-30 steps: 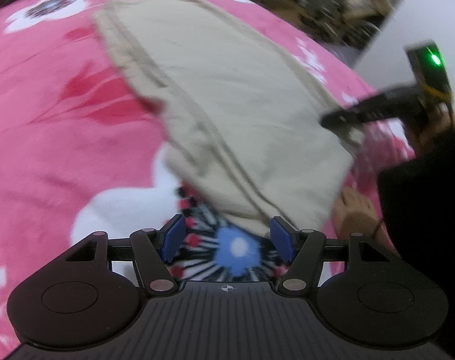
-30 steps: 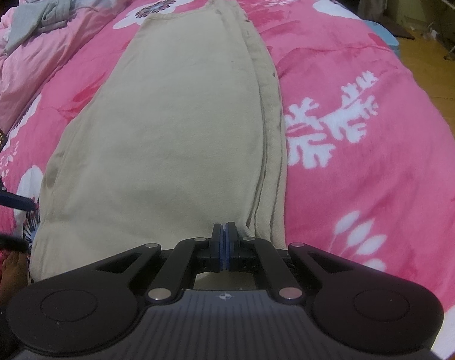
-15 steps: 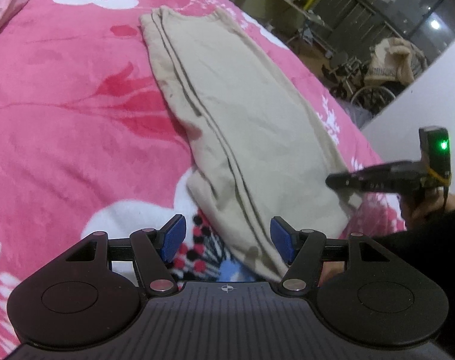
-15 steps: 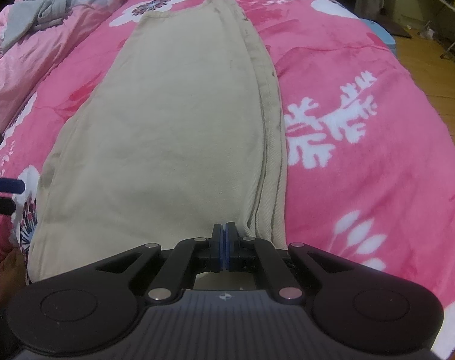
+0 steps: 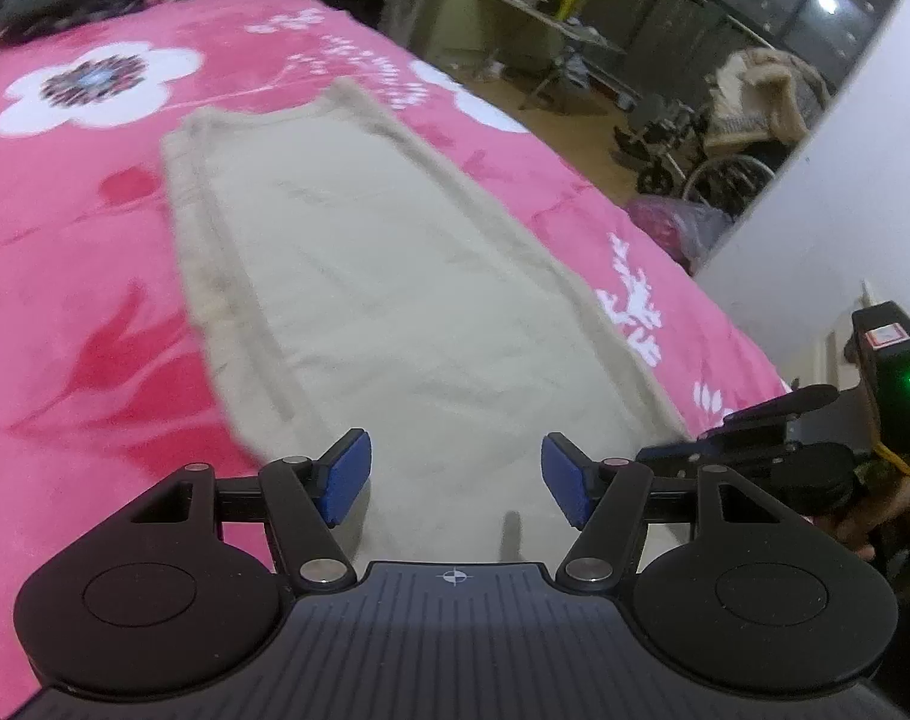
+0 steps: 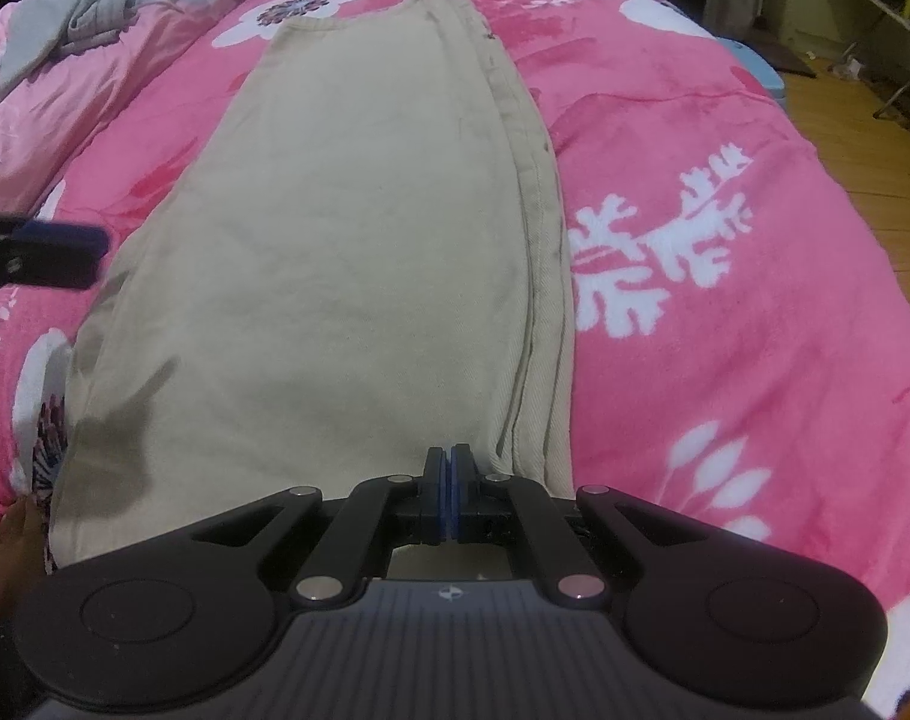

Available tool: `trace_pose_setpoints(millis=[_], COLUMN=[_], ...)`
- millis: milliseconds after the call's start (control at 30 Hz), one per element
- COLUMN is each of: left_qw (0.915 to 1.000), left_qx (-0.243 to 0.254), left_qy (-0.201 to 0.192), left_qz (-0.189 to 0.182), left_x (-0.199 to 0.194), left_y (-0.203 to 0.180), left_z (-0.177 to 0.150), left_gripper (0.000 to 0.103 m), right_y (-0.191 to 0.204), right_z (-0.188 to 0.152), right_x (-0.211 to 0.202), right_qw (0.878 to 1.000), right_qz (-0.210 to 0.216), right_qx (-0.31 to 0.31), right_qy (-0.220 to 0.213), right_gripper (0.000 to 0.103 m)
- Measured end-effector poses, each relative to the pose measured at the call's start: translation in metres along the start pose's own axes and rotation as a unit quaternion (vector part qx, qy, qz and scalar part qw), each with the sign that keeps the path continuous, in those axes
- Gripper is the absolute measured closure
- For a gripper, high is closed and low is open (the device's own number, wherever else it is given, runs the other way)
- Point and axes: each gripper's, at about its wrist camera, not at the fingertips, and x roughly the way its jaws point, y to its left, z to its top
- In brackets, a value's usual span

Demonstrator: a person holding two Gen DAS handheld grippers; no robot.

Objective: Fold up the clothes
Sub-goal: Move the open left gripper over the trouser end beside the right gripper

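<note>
Beige trousers [image 5: 395, 300] lie flat and lengthwise on the pink flowered blanket [image 5: 65, 252], folded into one long strip with seams stacked along one side. My left gripper [image 5: 455, 474] hovers open over their near end, blue pads apart, with only cloth below. In the right wrist view it enters at the left edge [image 6: 41, 252], above the trousers [image 6: 365, 240]. My right gripper [image 6: 452, 492] is shut, pads tight together at the near edge beside the seams; no cloth shows between them. It also shows in the left wrist view [image 5: 694, 450], at the near right corner.
Grey clothes [image 6: 65, 24] lie crumpled on a pink quilt at the far left. The bed's right side drops to a wooden floor [image 6: 874, 150]. A white wall [image 5: 844, 210], a wheeled frame [image 5: 694, 162] and a cluttered table [image 5: 544, 6] stand beyond. A hand [image 5: 874, 516] holds the right gripper.
The left gripper has swung from the trousers' left edge to above their near middle and risen a little, still open. The right gripper has stayed put and shut.
</note>
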Motion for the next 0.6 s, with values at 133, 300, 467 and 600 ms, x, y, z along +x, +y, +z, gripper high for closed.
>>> trace_pose_setpoints(millis=[133, 300, 467, 600], left_qw=[0.9997, 0.9982, 0.996, 0.9929], left_qx=[0.017, -0.01, -0.021, -0.014], left_qy=[0.015, 0.051, 0.07, 0.087], left_qz=[-0.005, 0.032, 0.052, 0.08], left_x=[0.023, 0.052, 0.054, 0.057], left_y=[-0.014, -0.014, -0.024, -0.031], left_z=[0.003, 0.0, 0.003, 0.005], left_gripper=[0.035, 0.029, 0.007, 0.004], right_y=[-0.001, -0.003, -0.004, -0.002], right_z=[-0.002, -0.003, -0.004, -0.004], right_x=[0.001, 0.001, -0.001, -0.001], right_qw=[1.0, 1.0, 1.0, 1.0], right_qz=[-0.001, 0.003, 0.006, 0.005], right_qx=[0.002, 0.006, 0.01, 0.007], right_qy=[-0.004, -0.006, -0.008, -0.007], right_gripper=[0.103, 0.103, 0.103, 0.103])
